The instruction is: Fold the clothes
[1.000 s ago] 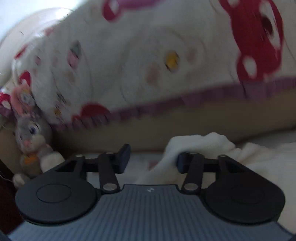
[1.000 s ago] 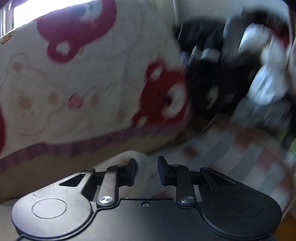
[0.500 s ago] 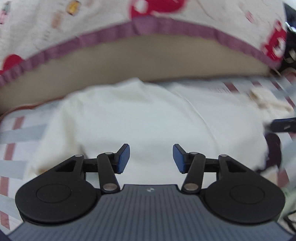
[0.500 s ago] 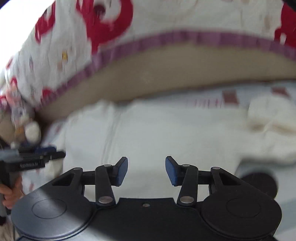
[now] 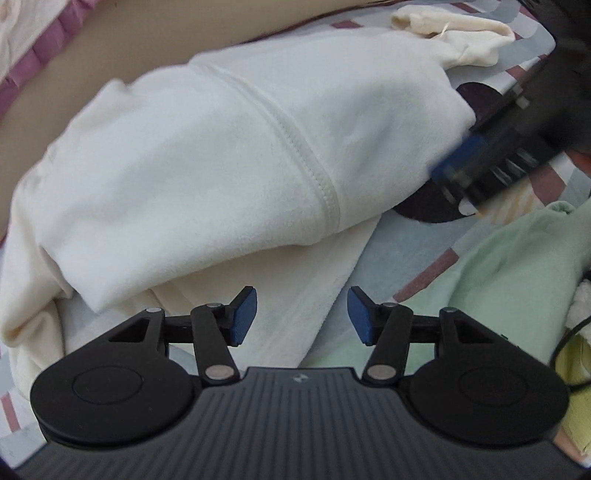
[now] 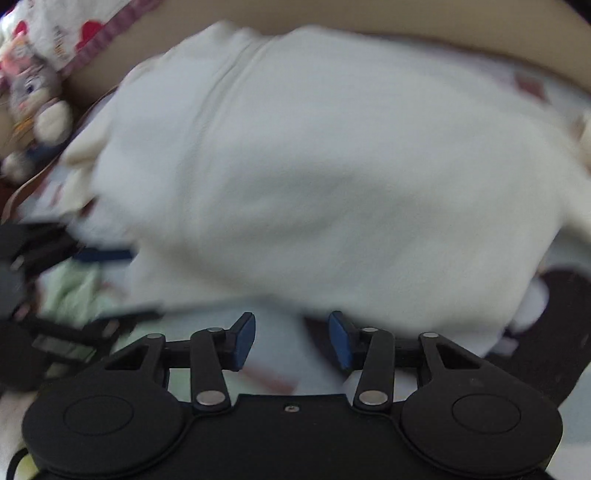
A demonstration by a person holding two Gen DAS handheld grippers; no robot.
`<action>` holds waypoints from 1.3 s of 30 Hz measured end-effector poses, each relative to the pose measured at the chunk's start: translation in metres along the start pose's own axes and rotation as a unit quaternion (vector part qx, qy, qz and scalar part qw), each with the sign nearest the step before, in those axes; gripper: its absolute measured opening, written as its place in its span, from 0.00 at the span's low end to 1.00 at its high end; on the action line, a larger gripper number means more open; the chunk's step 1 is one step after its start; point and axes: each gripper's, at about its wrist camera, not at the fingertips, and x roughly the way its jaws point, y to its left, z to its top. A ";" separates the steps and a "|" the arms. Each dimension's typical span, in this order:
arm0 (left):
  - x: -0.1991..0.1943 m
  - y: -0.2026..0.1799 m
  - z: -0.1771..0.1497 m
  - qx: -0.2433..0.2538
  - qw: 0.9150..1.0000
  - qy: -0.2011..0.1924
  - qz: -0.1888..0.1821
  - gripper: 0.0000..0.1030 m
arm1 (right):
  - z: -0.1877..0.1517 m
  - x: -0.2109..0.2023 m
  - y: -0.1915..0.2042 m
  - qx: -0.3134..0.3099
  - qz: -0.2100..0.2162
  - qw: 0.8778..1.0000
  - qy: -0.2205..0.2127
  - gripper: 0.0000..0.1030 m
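A white fleece garment (image 5: 207, 158) lies bunched on the patterned bed sheet (image 5: 399, 254), with a seam running across it; it also fills the right wrist view (image 6: 332, 177). My left gripper (image 5: 301, 314) hovers over the garment's cream lower flap. Its jaws are opening and the pads press on nothing. My right gripper (image 6: 291, 336) hangs over the garment's near edge. Its jaws are closing and hold only bare sheet between them. In the left wrist view the right gripper (image 5: 491, 158) is a blur at the garment's right end. The left gripper (image 6: 74, 254) shows blurred at the left of the right wrist view.
A pale green garment (image 5: 498, 266) lies to the right of the white one. A small cream cloth (image 5: 454, 37) sits at the far right. A plush bunny (image 6: 33, 96) and a white blanket with red bears (image 6: 66, 29) lie at the far left.
Both grippers have dropped and tilted down, from facing the bear blanket to hanging close over the white garment. The right jaws are narrower than half a second ago.
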 end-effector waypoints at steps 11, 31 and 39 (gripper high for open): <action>0.003 0.004 0.001 -0.015 0.999 0.001 -0.050 0.58 | 0.046 -0.003 -0.040 -0.006 -0.074 0.984 -0.163 0.00; -0.035 0.021 0.019 -0.007 0.984 -0.106 0.143 0.09 | 0.035 -0.066 -0.076 0.136 0.017 0.969 -0.206 0.49; -0.095 0.098 0.046 -0.124 0.958 -0.224 0.128 0.09 | -0.009 -0.096 -0.003 -0.023 0.145 0.959 -0.241 0.49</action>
